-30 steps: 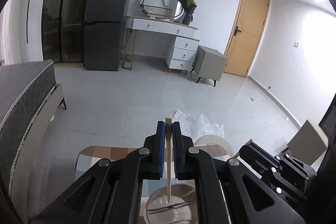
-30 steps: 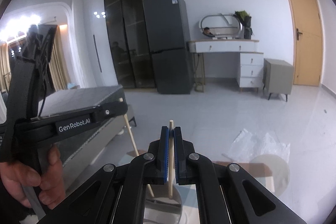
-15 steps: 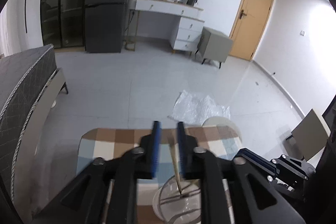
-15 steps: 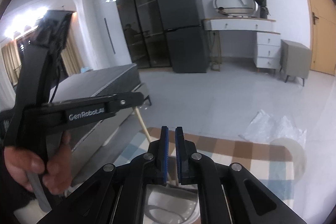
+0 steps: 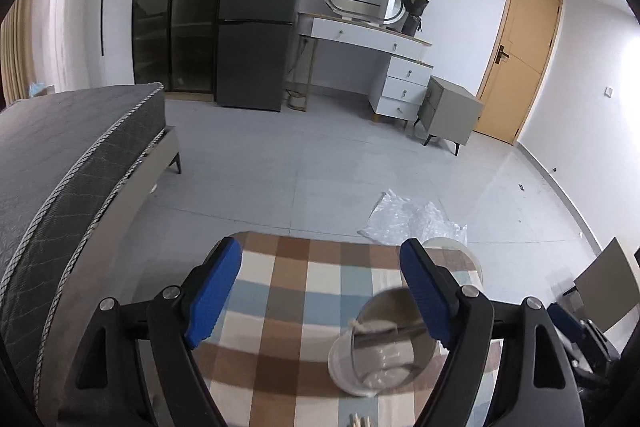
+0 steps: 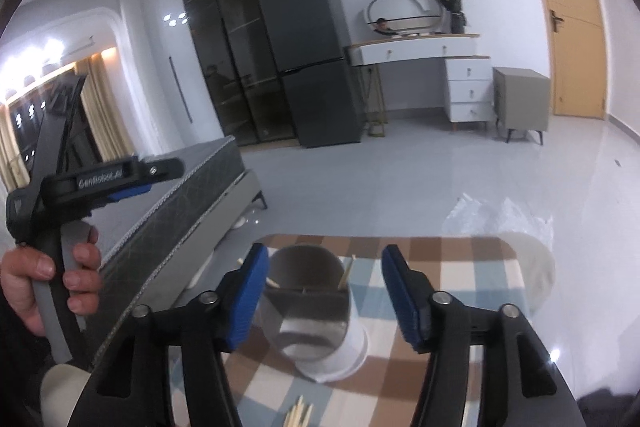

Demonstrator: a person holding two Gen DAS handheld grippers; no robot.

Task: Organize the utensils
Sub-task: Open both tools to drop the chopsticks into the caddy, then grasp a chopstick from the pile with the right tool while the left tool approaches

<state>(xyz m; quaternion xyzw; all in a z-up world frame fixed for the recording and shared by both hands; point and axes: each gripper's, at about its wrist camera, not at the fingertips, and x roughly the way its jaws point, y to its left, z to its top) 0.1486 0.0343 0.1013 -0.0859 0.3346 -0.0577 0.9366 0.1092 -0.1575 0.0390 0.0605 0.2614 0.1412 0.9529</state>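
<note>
A metal utensil holder [image 5: 384, 347] with a white base stands on the checked tablecloth [image 5: 288, 291]. Two pale chopsticks [image 6: 346, 271] lean inside the holder [image 6: 310, 303]. My left gripper [image 5: 320, 251] hangs above the cloth to the holder's left, its jaws opening with nothing between them. My right gripper [image 6: 326, 257] is above and just behind the holder, its jaws also opening, and the pads touch nothing. More loose chopsticks [image 6: 299, 415] lie on the cloth near the front edge.
A grey bed [image 5: 68, 163] runs close along the table's left side. A white round object [image 6: 534, 267] sits at the table's far right corner, with plastic wrap [image 5: 412, 219] on the floor beyond. A hand [image 6: 48, 283] holds the left gripper's handle.
Both grippers were shut on a chopstick above the holder. Both have let go and opened wide, the chopsticks now rest in the holder, and both grippers have drawn back.
</note>
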